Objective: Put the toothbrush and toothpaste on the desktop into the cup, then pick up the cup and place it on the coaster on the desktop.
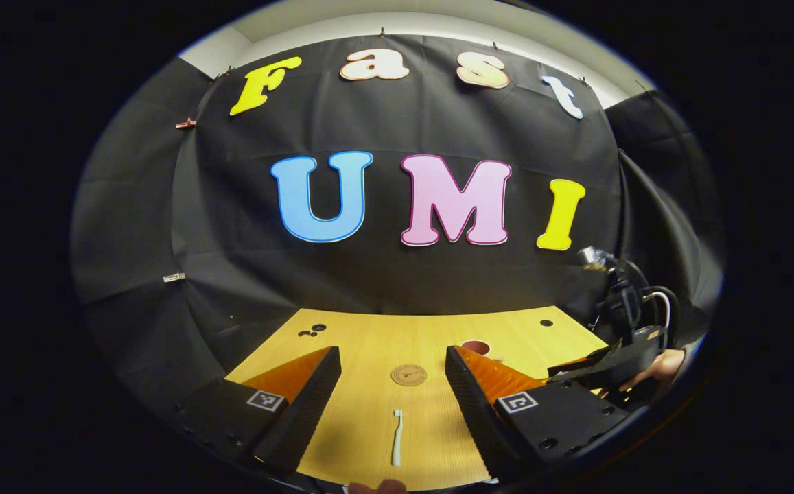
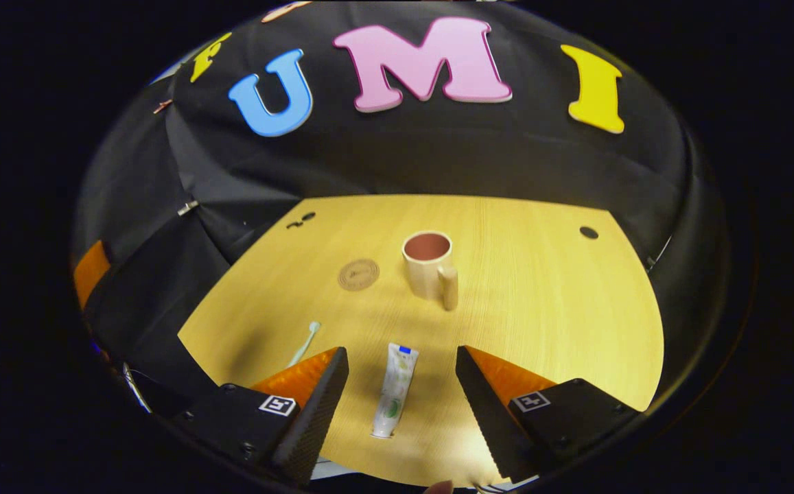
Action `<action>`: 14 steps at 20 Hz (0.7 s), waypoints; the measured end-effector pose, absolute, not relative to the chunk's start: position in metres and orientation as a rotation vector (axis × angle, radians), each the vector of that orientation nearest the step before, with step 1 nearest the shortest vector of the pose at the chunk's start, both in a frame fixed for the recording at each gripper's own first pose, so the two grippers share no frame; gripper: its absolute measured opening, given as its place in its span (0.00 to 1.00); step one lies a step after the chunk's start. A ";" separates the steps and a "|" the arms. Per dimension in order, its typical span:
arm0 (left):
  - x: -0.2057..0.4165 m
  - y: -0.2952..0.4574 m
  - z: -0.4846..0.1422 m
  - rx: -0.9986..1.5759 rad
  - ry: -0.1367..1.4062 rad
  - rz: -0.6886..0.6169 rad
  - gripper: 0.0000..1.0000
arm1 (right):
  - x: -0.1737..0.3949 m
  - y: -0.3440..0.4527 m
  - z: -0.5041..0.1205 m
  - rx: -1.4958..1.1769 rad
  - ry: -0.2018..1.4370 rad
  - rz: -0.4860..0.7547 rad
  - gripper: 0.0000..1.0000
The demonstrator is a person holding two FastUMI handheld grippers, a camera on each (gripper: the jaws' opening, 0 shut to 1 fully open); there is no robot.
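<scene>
A pale toothbrush (image 1: 397,436) lies on the wooden desktop (image 1: 369,343) between the fingers of my open left gripper (image 1: 394,391), untouched. Beyond it sits the round coaster (image 1: 408,374), and the cup's rim (image 1: 475,347) peeks out behind my right finger. In the right gripper view, a white toothpaste tube (image 2: 394,390) lies between the fingers of my open right gripper (image 2: 402,394), which hovers over it. The beige cup (image 2: 429,266) stands upright farther off with its handle toward me. The coaster (image 2: 358,274) lies to its left and the toothbrush (image 2: 305,343) at near left.
The desktop (image 2: 541,302) has small dark holes near its far corners (image 2: 588,232). Black cloth walls close in behind and on both sides. In the left gripper view, the other gripper (image 1: 609,363) and a hand show at the right edge.
</scene>
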State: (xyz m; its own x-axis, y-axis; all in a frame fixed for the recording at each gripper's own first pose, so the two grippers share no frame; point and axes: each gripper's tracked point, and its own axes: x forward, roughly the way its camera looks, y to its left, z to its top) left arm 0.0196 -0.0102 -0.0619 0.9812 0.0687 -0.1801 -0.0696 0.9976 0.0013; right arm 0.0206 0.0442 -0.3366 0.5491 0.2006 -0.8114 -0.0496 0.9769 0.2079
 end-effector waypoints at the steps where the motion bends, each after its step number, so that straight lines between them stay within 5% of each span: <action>1: 0.019 -0.008 -0.063 -0.009 0.185 0.077 0.97 | 0.019 0.046 -0.353 0.164 1.008 0.153 0.97; 14: 0.026 0.001 -0.077 -0.009 0.247 0.137 0.97 | 0.014 0.073 -0.461 0.197 1.292 0.173 0.88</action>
State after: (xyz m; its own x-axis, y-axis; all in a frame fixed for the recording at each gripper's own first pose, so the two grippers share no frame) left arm 0.0260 0.0008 -0.0770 0.9603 0.1341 -0.2446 -0.1362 0.9906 0.0082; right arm 0.0137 0.0728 -0.4608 0.2664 0.2367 -0.9344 -0.0168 0.9704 0.2411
